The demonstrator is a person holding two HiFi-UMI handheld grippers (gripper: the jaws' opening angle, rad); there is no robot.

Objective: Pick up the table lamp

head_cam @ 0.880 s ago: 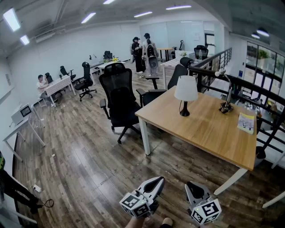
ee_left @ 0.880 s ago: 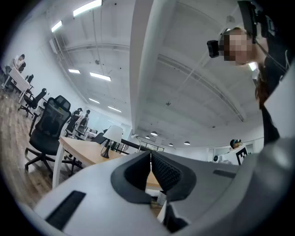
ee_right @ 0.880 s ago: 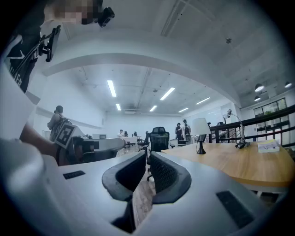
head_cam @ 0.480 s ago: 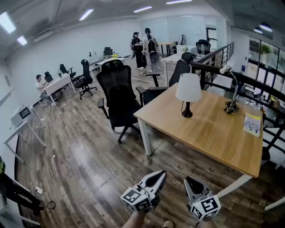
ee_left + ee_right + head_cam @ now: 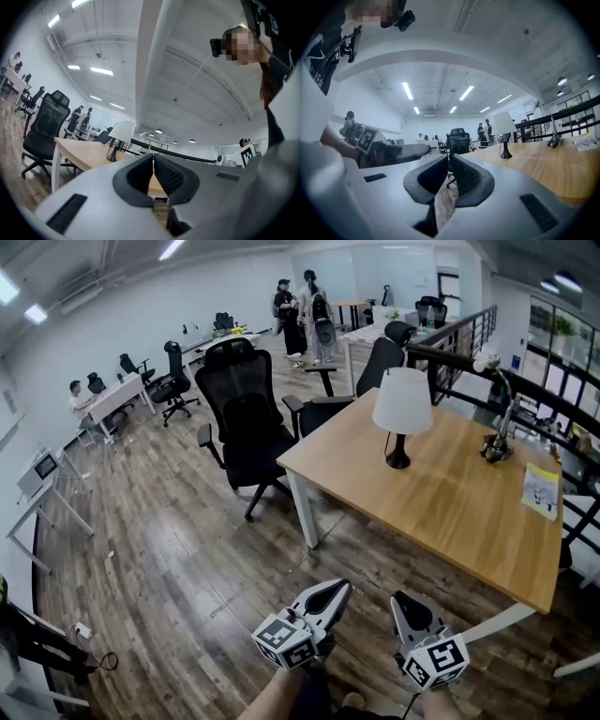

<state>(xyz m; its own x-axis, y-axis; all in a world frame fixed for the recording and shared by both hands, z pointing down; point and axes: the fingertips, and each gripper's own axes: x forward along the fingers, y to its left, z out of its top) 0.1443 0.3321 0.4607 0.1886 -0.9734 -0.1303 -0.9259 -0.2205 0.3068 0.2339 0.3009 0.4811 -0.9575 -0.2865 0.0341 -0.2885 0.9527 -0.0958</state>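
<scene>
Down at the bottom of the head view, the left gripper (image 5: 336, 589) and the right gripper (image 5: 403, 600) hang side by side over the floor (image 5: 159, 559), each with its jaws pressed together and nothing between them. Well ahead of them stands a table (image 5: 450, 521). The table lamp (image 5: 402, 414), white shade on a black stem, stands upright on it near the far left corner, well apart from both grippers. A black office chair (image 5: 246, 418) stands just beside the table's left edge. A small desk lamp (image 5: 497, 432) stands at the far edge, and a yellow booklet (image 5: 541, 491) lies toward the right end. From the left gripper view, the jaws meet at their tips, empty. The table lamp (image 5: 120, 138) shows beyond them to the left, on the table (image 5: 77, 152), with the office chair (image 5: 44, 124) further left. From the right gripper view, the jaws touch at the tips with nothing held. The table lamp (image 5: 504, 133) stands on the table (image 5: 543, 166) to the right, and the office chair (image 5: 458, 140) shows straight past the jaw tips.
</scene>
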